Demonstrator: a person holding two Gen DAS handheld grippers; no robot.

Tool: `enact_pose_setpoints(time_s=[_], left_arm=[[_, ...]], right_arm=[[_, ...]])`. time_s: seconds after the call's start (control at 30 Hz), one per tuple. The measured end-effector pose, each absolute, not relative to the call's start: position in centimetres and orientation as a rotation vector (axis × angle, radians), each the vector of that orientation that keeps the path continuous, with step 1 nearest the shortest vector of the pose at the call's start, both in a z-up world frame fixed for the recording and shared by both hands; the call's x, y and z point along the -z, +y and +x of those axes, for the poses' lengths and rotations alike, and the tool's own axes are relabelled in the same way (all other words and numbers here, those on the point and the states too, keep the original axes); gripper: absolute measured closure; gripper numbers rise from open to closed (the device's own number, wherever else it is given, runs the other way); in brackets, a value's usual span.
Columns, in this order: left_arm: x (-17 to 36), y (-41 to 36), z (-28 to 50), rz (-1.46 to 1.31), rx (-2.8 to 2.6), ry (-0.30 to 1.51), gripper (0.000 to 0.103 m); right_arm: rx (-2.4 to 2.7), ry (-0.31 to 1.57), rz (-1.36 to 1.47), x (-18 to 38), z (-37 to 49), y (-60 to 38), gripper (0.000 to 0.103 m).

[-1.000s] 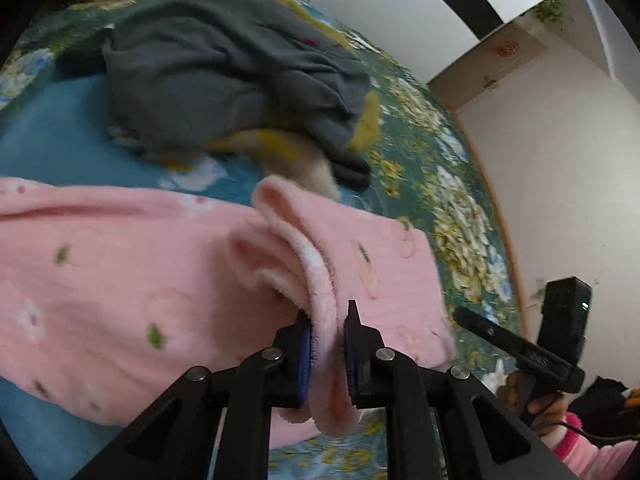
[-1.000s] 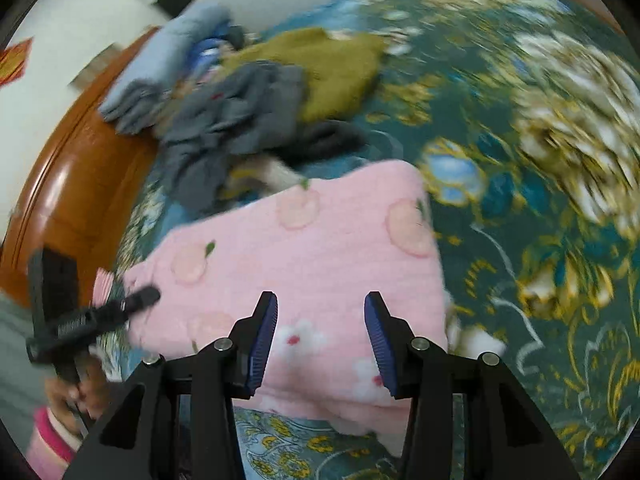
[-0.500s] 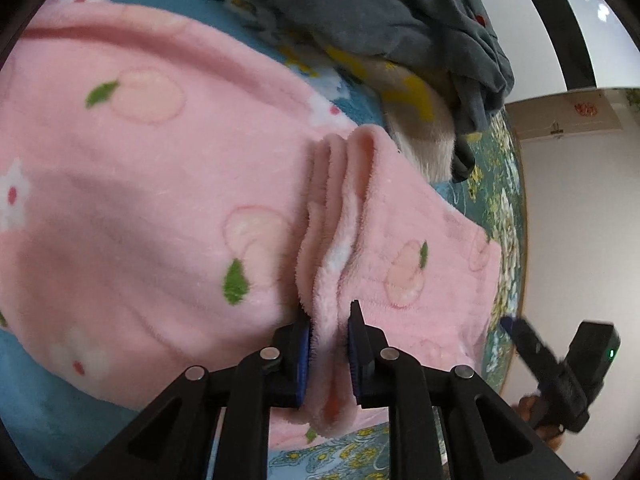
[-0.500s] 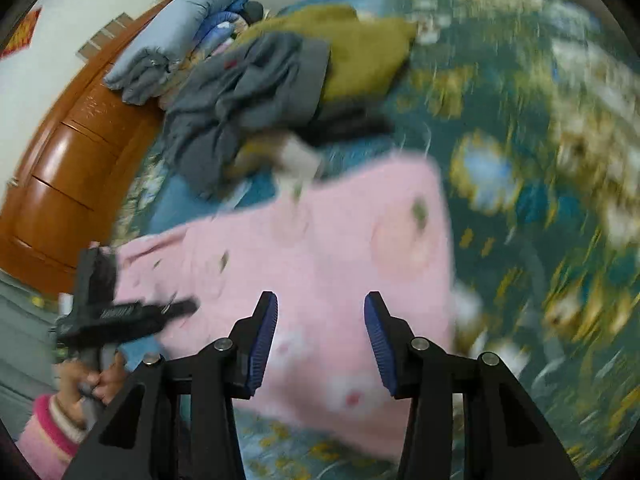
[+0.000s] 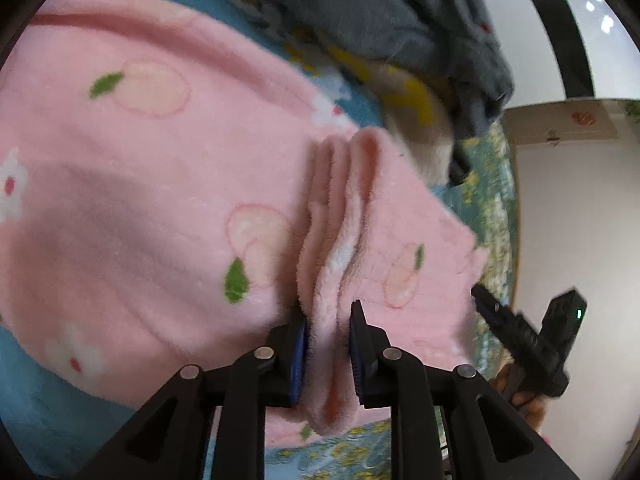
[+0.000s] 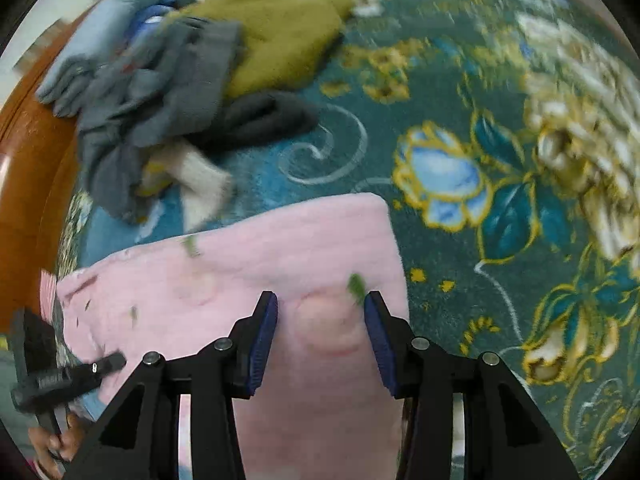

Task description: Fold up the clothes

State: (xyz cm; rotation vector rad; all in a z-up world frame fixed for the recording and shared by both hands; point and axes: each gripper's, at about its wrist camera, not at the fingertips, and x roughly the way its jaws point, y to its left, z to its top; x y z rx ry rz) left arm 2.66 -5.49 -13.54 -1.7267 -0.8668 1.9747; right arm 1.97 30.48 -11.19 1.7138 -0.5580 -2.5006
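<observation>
One pink fleece garment (image 5: 168,184), printed with peaches, green leaves and white flowers, is spread on a bed covered by a teal floral bedspread (image 6: 500,128). A bunched fold of its edge is pinched between the two fingers of the left gripper (image 5: 327,344), the fleece pressed between the blue pads and hanging below them. The right gripper (image 6: 320,340) is held over the pink garment (image 6: 240,280) with its two fingers spread wide and nothing between them; contact with the cloth cannot be told. Beyond the pink garment one loose pile is seen: a grey garment (image 6: 160,92) on top, an olive-green one (image 6: 280,40), a dark charcoal one (image 6: 264,116), a cream and yellow one (image 6: 192,176) and a pale blue one (image 6: 104,36). A wooden headboard (image 6: 28,184) is seen at the left of the right wrist view
</observation>
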Motion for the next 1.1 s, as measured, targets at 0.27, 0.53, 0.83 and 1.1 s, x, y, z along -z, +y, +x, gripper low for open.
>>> enact_pose_setpoints(time_s=[0.27,0.53,0.83,1.1], left_arm=[[7.5,-13.6,2.3,-1.373,-2.172,-1.097,0.075],[10.3,-30.7,8.2,-1.229,-2.419,-1.523,0.044],[18.8,-34.8,8.2,-1.264,-2.296,-1.809,0.021],[19.8,-34.6,4.3,-1.236,-2.281,-1.724,0.022]], right_arm=[[2.584,-0.419,1.535,7.0,5.0,27.4,0.057],[2.583,-0.369,1.452,5.4,4.2,23.9,0.057],[2.515,-0.323,1.517,6.1,2.9,20.0,0.057],[2.531,-0.337,1.572,6.3,2.5,20.2,0.057]])
